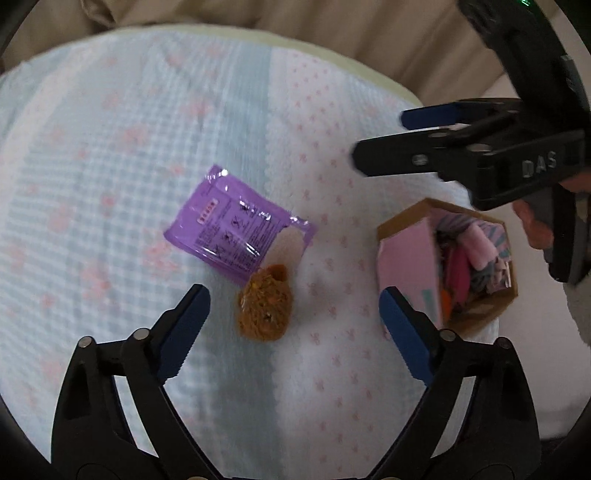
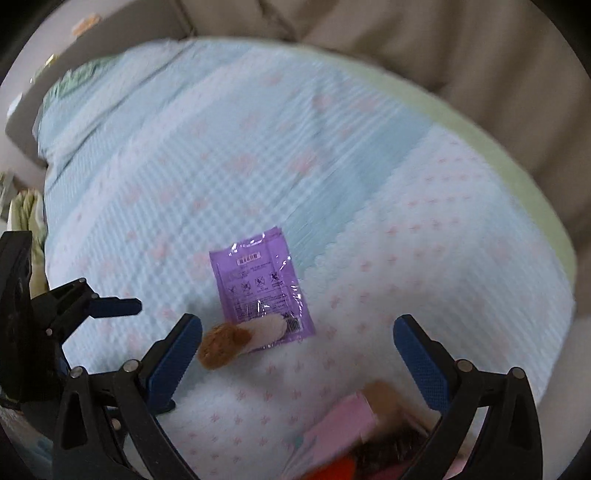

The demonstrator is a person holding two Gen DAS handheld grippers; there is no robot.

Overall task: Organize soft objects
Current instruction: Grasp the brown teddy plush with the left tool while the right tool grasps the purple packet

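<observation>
A brown and white plush piece (image 1: 266,306) lies on the blue and white quilt (image 1: 129,147), its white end resting on a purple plastic packet (image 1: 232,225). My left gripper (image 1: 291,325) is open and empty, just short of the plush. My right gripper (image 1: 380,136) is open and empty above a hexagonal cardboard box (image 1: 443,266) filled with soft items. In the right wrist view the plush (image 2: 229,341) and packet (image 2: 262,291) lie ahead of my open right gripper (image 2: 299,347); the box (image 2: 347,428) is at the bottom edge.
The quilt (image 2: 424,258) covers a bed with a green sheet edge (image 2: 517,177) at the far side. A beige cushioned surface (image 1: 332,22) lies beyond it. The left gripper (image 2: 122,306) shows at the left of the right wrist view.
</observation>
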